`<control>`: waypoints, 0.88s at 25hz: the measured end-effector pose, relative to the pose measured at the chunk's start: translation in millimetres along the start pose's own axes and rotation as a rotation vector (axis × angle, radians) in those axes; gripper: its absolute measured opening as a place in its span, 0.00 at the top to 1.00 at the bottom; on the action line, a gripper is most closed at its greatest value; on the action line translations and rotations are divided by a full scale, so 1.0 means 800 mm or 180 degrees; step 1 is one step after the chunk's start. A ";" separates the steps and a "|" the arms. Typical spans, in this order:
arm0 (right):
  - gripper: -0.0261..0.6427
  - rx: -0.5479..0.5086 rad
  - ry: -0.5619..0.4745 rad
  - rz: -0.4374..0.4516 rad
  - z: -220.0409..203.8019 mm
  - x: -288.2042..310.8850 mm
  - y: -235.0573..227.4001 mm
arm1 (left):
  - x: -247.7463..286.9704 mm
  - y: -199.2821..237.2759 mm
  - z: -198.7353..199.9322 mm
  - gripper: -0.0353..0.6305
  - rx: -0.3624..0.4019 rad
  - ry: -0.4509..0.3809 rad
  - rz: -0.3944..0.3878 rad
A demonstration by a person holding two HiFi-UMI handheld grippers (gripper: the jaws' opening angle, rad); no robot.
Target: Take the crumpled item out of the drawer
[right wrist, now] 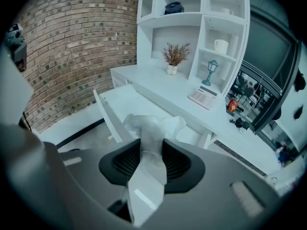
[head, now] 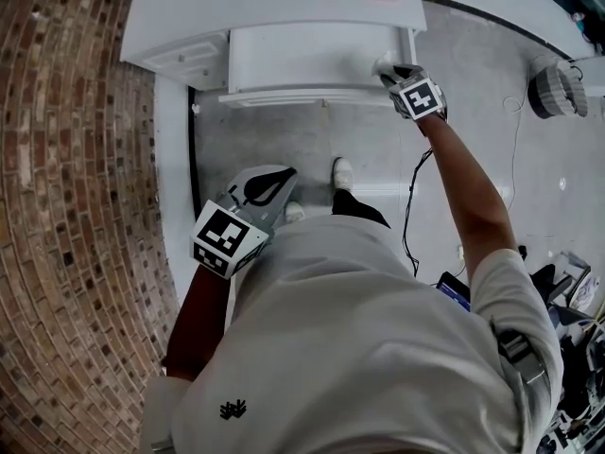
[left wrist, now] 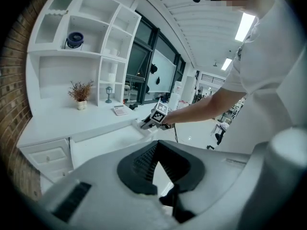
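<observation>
The white desk's drawer (head: 312, 60) stands pulled out. My right gripper (head: 395, 72) hovers at its right front corner, shut on the crumpled item (head: 383, 63), a white scrunched wrapper. In the right gripper view the crumpled item (right wrist: 158, 123) bunches above the jaws of the right gripper (right wrist: 152, 143), a flat strip of it runs down between them, and the drawer (right wrist: 120, 104) lies below, looking bare inside. My left gripper (head: 284, 174) hangs low by my body, its tips together and holding nothing. The left gripper view shows the left gripper (left wrist: 157, 143) and, beyond it, the right gripper (left wrist: 148, 123) over the drawer (left wrist: 105, 145).
A brick wall (head: 66, 206) runs along the left. A small drawer unit (head: 184, 57) stands left of the open drawer. On the desktop are a calculator (right wrist: 204, 97), a potted dried plant (right wrist: 173, 61) and a small lantern (right wrist: 211, 72). A cable (head: 411, 206) trails on the floor by my feet.
</observation>
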State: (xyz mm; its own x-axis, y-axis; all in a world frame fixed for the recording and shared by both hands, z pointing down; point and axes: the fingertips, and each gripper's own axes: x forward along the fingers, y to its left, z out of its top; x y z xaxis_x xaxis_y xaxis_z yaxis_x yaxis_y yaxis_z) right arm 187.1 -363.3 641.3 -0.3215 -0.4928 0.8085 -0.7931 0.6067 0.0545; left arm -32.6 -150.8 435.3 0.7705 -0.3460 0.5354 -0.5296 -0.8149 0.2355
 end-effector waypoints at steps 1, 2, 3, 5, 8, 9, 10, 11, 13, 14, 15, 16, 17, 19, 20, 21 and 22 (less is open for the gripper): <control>0.74 0.0005 -0.0009 -0.0021 -0.001 -0.006 0.004 | -0.005 -0.001 -0.002 0.94 0.0004 -0.0011 -0.0006; 0.74 0.0011 -0.0017 -0.0040 -0.002 -0.012 0.008 | -0.010 -0.001 -0.004 0.94 0.0009 -0.0023 -0.0011; 0.74 0.0017 -0.0027 -0.0055 -0.004 -0.018 0.012 | -0.014 -0.002 -0.006 0.94 0.0017 -0.0034 -0.0016; 0.74 0.0030 -0.0048 -0.0082 -0.006 -0.029 0.022 | -0.023 -0.004 -0.011 0.94 0.0040 -0.0051 -0.0035; 0.74 0.0054 -0.0074 -0.0135 -0.008 -0.047 0.036 | -0.037 -0.009 -0.020 0.94 0.0070 -0.0074 -0.0071; 0.74 0.0060 -0.0086 -0.0148 -0.009 -0.052 0.042 | -0.043 -0.010 -0.023 0.94 0.0078 -0.0080 -0.0081; 0.74 0.0066 -0.0098 -0.0158 -0.009 -0.057 0.048 | -0.048 -0.012 -0.026 0.94 0.0090 -0.0089 -0.0090; 0.74 0.0071 -0.0107 -0.0167 -0.009 -0.063 0.053 | -0.053 -0.014 -0.029 0.94 0.0104 -0.0102 -0.0098; 0.74 0.0079 -0.0123 -0.0189 -0.011 -0.075 0.065 | -0.062 -0.018 -0.033 0.94 0.0130 -0.0132 -0.0122; 0.74 0.0080 -0.0136 -0.0199 -0.010 -0.082 0.072 | -0.067 -0.021 -0.036 0.94 0.0137 -0.0145 -0.0136; 0.74 0.0079 -0.0156 -0.0208 -0.008 -0.090 0.079 | -0.071 -0.023 -0.039 0.94 0.0139 -0.0154 -0.0148; 0.74 0.0075 -0.0177 -0.0218 -0.006 -0.098 0.087 | -0.076 -0.024 -0.043 0.94 0.0138 -0.0155 -0.0157; 0.74 0.0073 -0.0190 -0.0228 -0.005 -0.105 0.093 | -0.081 -0.025 -0.048 0.94 0.0138 -0.0152 -0.0162; 0.74 0.0085 -0.0211 -0.0231 -0.005 -0.114 0.107 | -0.091 -0.028 -0.056 0.94 0.0146 -0.0152 -0.0170; 0.74 0.0091 -0.0221 -0.0232 -0.006 -0.119 0.114 | -0.095 -0.029 -0.060 0.94 0.0154 -0.0158 -0.0177; 0.74 0.0090 -0.0229 -0.0243 -0.008 -0.123 0.120 | -0.099 -0.031 -0.063 0.94 0.0163 -0.0165 -0.0186; 0.74 0.0089 -0.0239 -0.0251 -0.009 -0.127 0.125 | -0.104 -0.032 -0.066 0.94 0.0172 -0.0174 -0.0192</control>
State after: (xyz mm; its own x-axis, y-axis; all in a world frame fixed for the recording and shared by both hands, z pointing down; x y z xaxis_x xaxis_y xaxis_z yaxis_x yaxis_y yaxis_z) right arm 144.1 -248.1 569.0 -0.2944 -0.5843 0.7562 -0.8312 0.5470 0.0991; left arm -101.7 -76.5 428.0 0.8194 -0.3191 0.4761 -0.4628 -0.8584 0.2212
